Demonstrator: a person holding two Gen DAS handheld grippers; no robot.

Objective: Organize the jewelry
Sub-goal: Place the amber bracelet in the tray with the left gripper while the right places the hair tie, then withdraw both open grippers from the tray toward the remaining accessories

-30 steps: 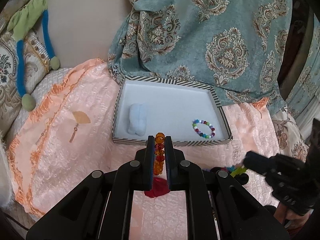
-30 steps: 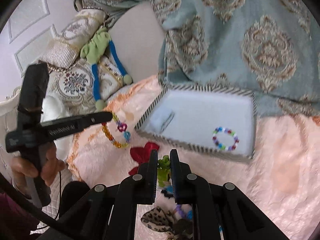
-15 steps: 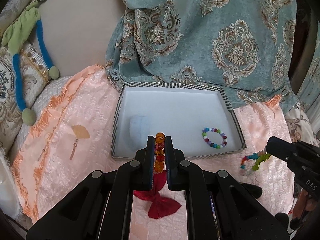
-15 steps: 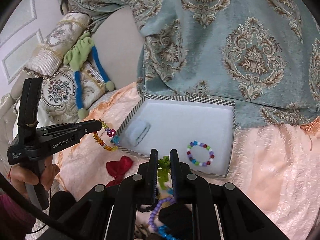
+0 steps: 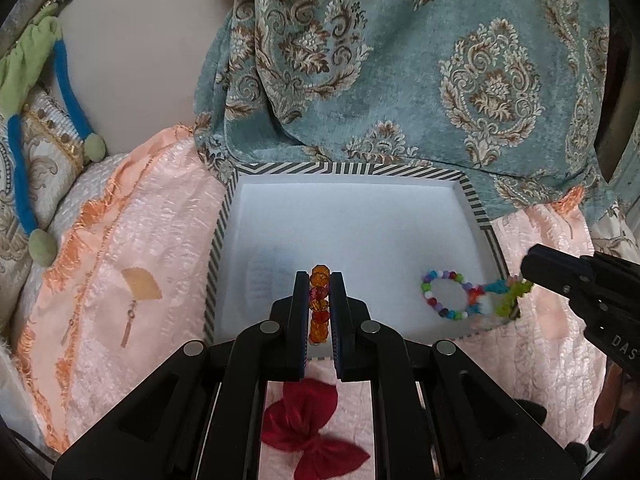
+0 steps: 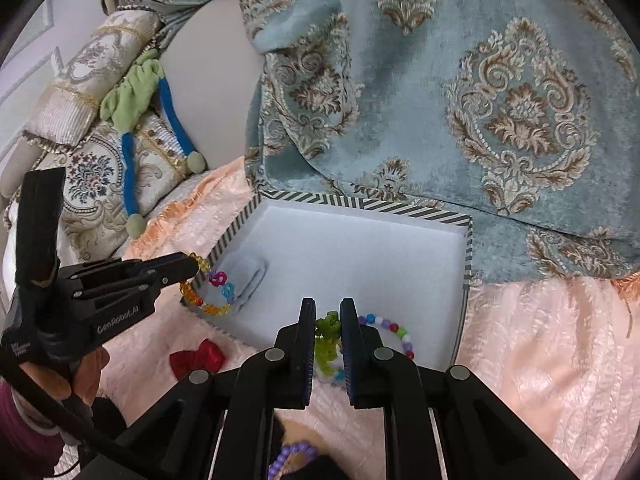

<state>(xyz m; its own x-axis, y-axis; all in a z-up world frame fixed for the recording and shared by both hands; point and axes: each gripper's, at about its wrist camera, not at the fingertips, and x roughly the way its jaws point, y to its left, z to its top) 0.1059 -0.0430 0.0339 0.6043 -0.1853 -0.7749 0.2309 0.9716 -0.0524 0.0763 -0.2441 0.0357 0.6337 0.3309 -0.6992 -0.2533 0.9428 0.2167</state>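
Left gripper [image 5: 319, 308], lower centre of the left wrist view, jaws pinching an orange and red faceted bead bracelet [image 5: 319, 304] that stands upright between them. In the right wrist view this gripper [image 6: 188, 266] shows at mid left, and the bracelet [image 6: 208, 292] hangs as a loop with pink and blue charms over the near left corner of the box. Shallow white box with black-and-white striped rim [image 5: 352, 169] sits mid frame on a peach textured bedspread [image 5: 160, 240]. Pale blue folded cloth [image 6: 250, 280] lies inside the box at its left side. Red fabric bow [image 5: 312, 436] lies on the bedspread just below the box, bottom centre. Multicoloured round-bead bracelet [image 5: 446, 294] lies flat inside the box at its lower right. Right gripper [image 6: 327, 336], bottom centre of the right wrist view, jaws pinching a green and turquoise bead bracelet [image 6: 327, 340], which hangs over the box's near right part, just beside the multicoloured bracelet; in the left wrist view it overlaps that bracelet, touching or not I cannot tell. Teal damask fabric [image 5: 440, 60] fills the upper right. Purple bead string [image 6: 290, 456] at bottom edge of the right wrist view.
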